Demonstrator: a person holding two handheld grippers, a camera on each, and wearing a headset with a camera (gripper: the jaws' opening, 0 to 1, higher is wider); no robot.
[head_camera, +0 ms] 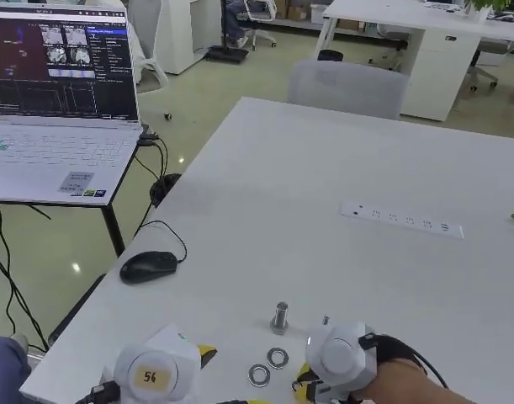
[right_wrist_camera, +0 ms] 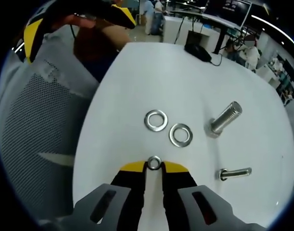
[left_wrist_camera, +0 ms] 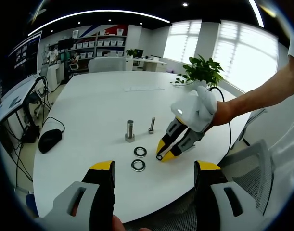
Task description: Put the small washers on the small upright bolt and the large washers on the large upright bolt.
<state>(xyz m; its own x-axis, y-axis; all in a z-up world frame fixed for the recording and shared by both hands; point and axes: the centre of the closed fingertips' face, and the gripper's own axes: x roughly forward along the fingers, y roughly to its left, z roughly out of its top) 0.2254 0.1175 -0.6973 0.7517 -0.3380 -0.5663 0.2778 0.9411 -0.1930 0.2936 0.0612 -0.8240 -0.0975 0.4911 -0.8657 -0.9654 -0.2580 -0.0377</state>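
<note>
The large bolt (head_camera: 279, 316) and the small bolt (head_camera: 325, 321) stand upright near the table's front edge. Two large washers (right_wrist_camera: 156, 120) (right_wrist_camera: 181, 134) lie flat side by side in front of the large bolt. My right gripper (right_wrist_camera: 154, 166) is shut on a small washer (right_wrist_camera: 154, 163), pinched at its yellow tips just short of the two large washers. In the left gripper view it (left_wrist_camera: 161, 155) comes in from the right with the washer low over the table. My left gripper (left_wrist_camera: 154, 166) hangs open at the table edge, nothing between its fingers.
A black mouse (head_camera: 148, 267) and its cable lie at the table's left edge. A white power strip (head_camera: 401, 220) sits farther back. A laptop (head_camera: 59, 101) stands on a side table to the left. A grey mesh chair (right_wrist_camera: 36, 120) is below the table edge.
</note>
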